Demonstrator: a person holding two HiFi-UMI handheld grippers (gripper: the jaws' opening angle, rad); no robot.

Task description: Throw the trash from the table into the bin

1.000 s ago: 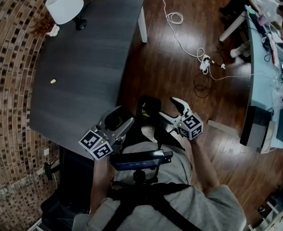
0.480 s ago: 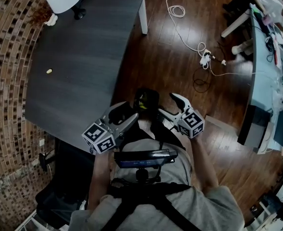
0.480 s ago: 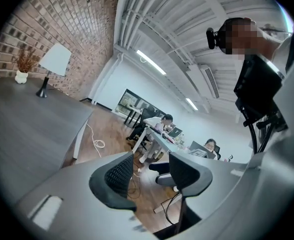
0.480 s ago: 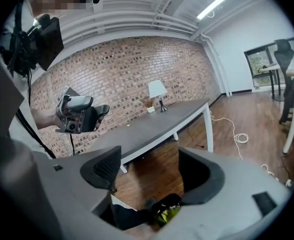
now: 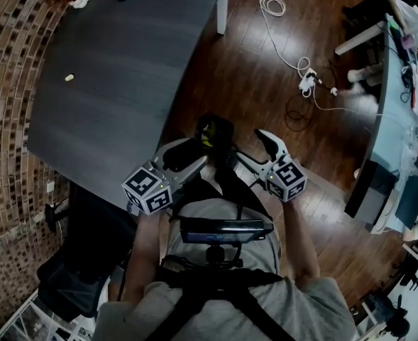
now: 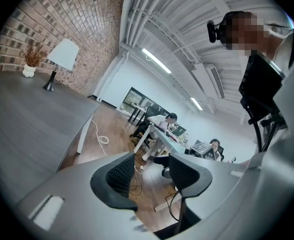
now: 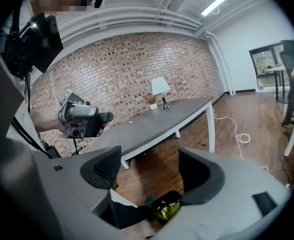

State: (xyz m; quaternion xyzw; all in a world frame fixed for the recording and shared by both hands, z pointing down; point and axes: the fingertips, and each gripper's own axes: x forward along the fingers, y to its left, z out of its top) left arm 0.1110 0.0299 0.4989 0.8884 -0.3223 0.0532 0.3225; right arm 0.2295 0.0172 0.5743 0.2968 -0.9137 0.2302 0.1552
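Observation:
A small pale yellow scrap (image 5: 69, 77) lies alone on the dark grey table (image 5: 123, 84), far left of both grippers. On the wooden floor, off the table's near corner, sits a small black round thing with yellow-green inside (image 5: 214, 130), (image 7: 167, 207); it looks like the bin. My left gripper (image 5: 189, 156), (image 6: 151, 166) hangs just left of it, open and empty. My right gripper (image 5: 255, 148), (image 7: 149, 159) is just right of it, jaws wide apart, nothing between them. The right gripper view also shows the left gripper (image 7: 82, 119) in a hand.
A white-shaded lamp (image 7: 160, 87) stands at the table's far end by the brick wall. A white cable and power strip (image 5: 304, 84) lie on the floor. A cluttered desk (image 5: 400, 98) runs along the right. A black chair (image 5: 88, 247) is at lower left.
The head view has swung, so the table and scrap slid upward and the lamp nearly left the frame. The left gripper sank slightly. Both grippers stay open and empty.

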